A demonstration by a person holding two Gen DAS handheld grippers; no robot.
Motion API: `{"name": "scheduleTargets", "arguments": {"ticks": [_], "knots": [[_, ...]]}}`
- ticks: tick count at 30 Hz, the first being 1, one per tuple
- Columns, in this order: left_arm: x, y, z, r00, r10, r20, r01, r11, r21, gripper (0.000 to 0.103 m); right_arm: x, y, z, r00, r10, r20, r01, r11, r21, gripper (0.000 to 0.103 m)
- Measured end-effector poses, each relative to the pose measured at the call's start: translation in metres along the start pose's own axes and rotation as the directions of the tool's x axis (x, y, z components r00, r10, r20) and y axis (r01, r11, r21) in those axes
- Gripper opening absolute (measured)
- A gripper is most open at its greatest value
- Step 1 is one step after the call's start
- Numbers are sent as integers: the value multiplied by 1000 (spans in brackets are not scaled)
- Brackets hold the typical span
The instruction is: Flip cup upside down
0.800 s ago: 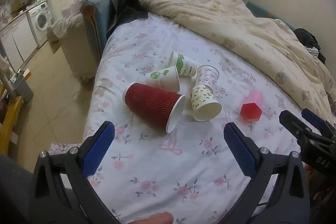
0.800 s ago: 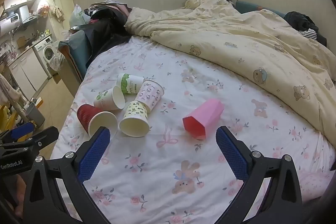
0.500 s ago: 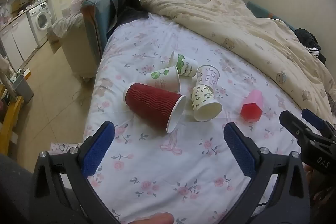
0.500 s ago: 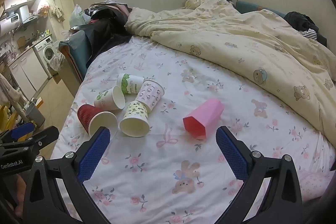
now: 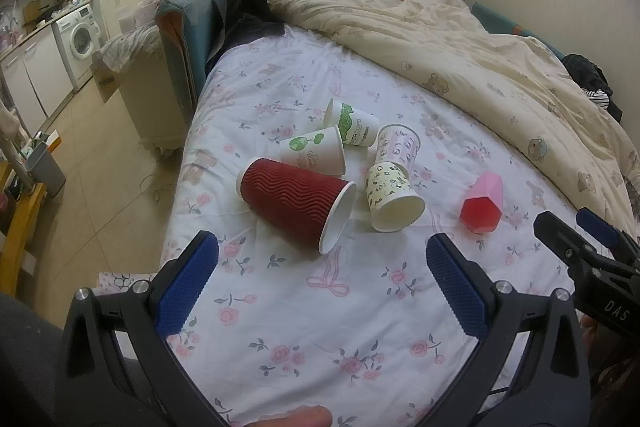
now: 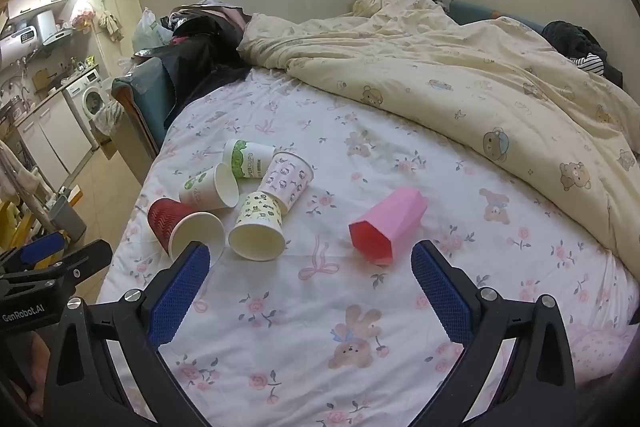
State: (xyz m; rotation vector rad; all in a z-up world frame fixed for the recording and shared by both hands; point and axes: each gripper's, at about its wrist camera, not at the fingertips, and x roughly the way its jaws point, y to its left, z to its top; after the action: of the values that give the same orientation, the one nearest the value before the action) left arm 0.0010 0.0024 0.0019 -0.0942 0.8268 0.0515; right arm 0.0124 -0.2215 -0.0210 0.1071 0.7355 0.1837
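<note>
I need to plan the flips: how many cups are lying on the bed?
6, all on their sides: red cup nearest left, two green-print cups behind, purple-print cup, yellow-print cup, pink cup apart right.

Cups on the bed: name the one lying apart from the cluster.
The pink faceted cup, on its side, alone right of the five clustered paper cups, touching none.

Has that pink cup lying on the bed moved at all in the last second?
No. In the right wrist view the pink cup lies on its side in the same spot, just right of the pink bow printed on the sheet, as before.
</note>
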Motion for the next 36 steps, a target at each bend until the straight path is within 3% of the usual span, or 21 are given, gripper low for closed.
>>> {"name": "scheduleTargets", "arguments": {"ticks": [36], "knots": [[0, 0, -3, 1000, 1, -4, -1, 1000, 2, 103, 1, 1, -2, 1000, 2, -1, -2, 1000, 2, 103]]}}
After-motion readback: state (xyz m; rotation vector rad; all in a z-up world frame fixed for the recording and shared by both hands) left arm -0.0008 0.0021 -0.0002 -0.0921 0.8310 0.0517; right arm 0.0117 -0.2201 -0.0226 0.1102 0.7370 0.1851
